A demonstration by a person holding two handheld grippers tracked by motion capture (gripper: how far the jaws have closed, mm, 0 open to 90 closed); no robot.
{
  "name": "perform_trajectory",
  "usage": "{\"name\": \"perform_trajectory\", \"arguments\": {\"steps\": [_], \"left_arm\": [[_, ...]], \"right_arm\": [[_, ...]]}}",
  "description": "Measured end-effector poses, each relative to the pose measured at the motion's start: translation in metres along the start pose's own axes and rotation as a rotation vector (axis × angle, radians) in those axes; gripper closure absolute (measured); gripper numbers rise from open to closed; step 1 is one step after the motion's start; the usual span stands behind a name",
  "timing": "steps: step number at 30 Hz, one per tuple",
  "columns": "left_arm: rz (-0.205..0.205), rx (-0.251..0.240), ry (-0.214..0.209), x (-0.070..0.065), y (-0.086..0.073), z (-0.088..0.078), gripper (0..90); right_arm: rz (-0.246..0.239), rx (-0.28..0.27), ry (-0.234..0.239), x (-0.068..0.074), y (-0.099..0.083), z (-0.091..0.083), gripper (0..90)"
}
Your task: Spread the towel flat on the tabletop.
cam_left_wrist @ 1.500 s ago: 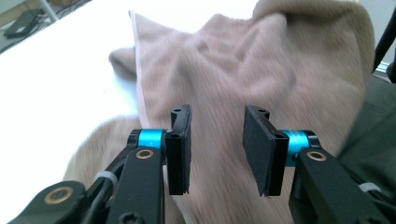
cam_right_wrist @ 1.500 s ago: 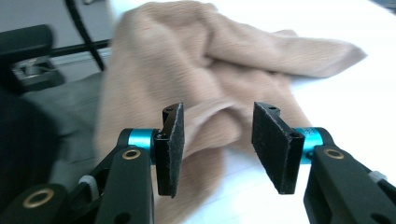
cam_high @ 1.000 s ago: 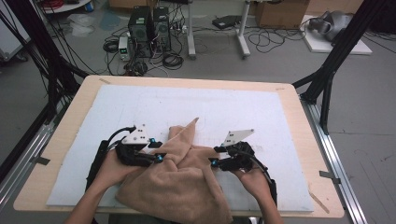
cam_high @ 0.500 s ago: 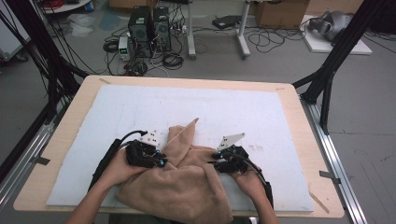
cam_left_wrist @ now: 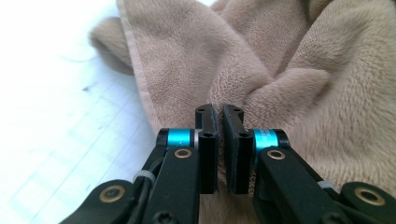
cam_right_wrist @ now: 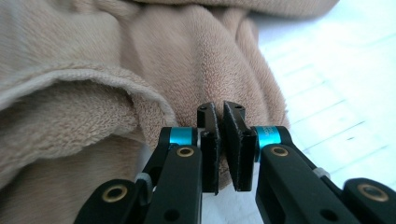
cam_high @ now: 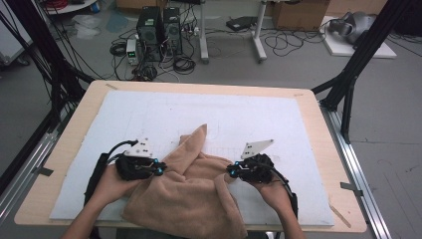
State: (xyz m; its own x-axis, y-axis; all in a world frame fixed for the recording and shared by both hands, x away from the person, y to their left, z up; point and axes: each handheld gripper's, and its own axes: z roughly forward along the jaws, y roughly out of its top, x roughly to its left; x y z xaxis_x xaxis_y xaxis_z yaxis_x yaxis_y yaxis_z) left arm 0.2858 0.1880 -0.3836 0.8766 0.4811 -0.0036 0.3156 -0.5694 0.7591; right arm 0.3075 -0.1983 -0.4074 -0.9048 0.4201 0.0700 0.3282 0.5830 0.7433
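A tan plush towel [cam_high: 189, 194] lies crumpled at the table's near edge, with one corner pointing away from me. My left gripper [cam_high: 158, 169] rests against the towel's left side and my right gripper [cam_high: 231, 172] against its right side. In the left gripper view the left gripper [cam_left_wrist: 219, 109] has its jaws together, a hairline gap between the pads and no cloth in it. The towel [cam_left_wrist: 289, 70] bunches just beyond the tips. The right gripper [cam_right_wrist: 219, 106] is likewise shut and bare, its tips at a rolled fold of the towel [cam_right_wrist: 93, 93].
A white mat [cam_high: 239, 114] covers most of the wooden table [cam_high: 64, 149], with bare mat beyond the towel. Black frame posts [cam_high: 348, 84] stand at the table's right and left. Computers and cables lie on the floor behind.
Both hands have shifted slightly along the towel's sides, the left first inward and then back out. The towel keeps much the same crumpled shape.
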Motion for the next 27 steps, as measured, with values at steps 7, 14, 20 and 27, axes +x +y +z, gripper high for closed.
{"name": "perform_trajectory", "arguments": {"steps": [7, 14, 20, 27], "left_arm": [[0.009, -0.067, 0.049, -0.023, -0.019, -0.039, 85.0], [0.002, -0.074, 0.055, -0.05, -0.043, -0.062, 85.0], [-0.009, -0.031, 0.036, -0.062, -0.057, -0.069, 82.6], [0.004, -0.092, 0.073, -0.043, -0.03, -0.069, 64.6]], "right_arm": [[-0.059, -0.043, -0.021, 0.026, 0.009, -0.032, 85.0], [-0.09, -0.054, 0.014, 0.062, -0.001, -0.043, 84.9], [-0.123, -0.038, 0.087, 0.081, -0.004, -0.037, 76.7], [-0.065, -0.132, 0.052, 0.056, 0.01, -0.045, 64.4]]}}
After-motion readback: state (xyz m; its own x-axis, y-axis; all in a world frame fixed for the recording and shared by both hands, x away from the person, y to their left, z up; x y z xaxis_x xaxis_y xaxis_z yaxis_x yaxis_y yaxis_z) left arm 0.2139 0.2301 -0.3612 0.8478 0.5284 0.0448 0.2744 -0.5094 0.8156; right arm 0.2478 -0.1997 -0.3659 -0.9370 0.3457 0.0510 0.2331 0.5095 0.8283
